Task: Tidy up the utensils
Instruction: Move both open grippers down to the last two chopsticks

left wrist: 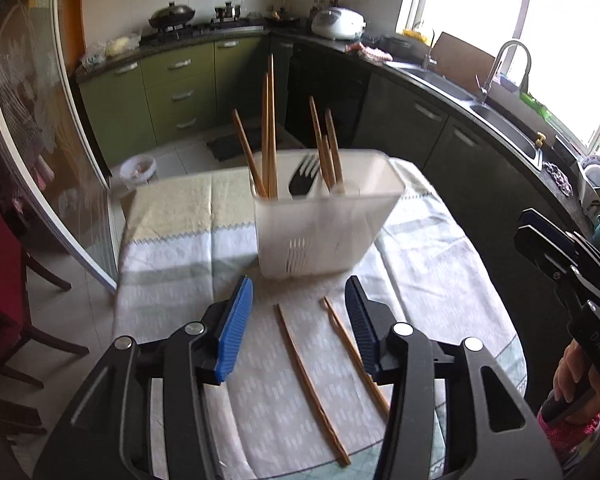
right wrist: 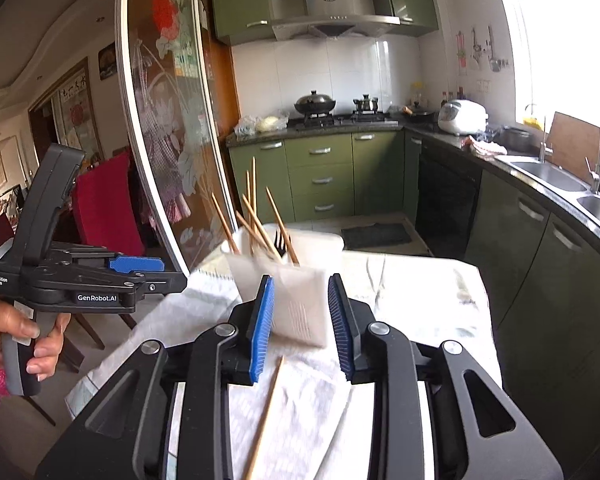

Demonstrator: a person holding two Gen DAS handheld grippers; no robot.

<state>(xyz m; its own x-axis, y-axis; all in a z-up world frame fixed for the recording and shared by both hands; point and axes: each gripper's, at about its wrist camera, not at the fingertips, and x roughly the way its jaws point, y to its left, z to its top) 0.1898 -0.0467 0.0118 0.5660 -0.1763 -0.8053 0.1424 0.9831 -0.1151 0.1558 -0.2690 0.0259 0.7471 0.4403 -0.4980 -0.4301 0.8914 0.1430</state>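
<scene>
Both my grippers hover open and empty over the table.

My left gripper (left wrist: 300,328) gapes above two loose chopsticks (left wrist: 308,384); my right gripper (right wrist: 300,328) stands narrower. Beyond, a white holder (left wrist: 324,216) contains chopsticks and a black fork (left wrist: 304,178).

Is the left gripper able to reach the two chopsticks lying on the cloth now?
Probably yes: the left gripper is open above the chopsticks, and nothing lies between them.

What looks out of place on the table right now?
Two wooden chopsticks lie loose on the tablecloth, in front of the white utensil holder, while the other chopsticks and a black fork stand inside it. Both grippers are open and empty.
</scene>
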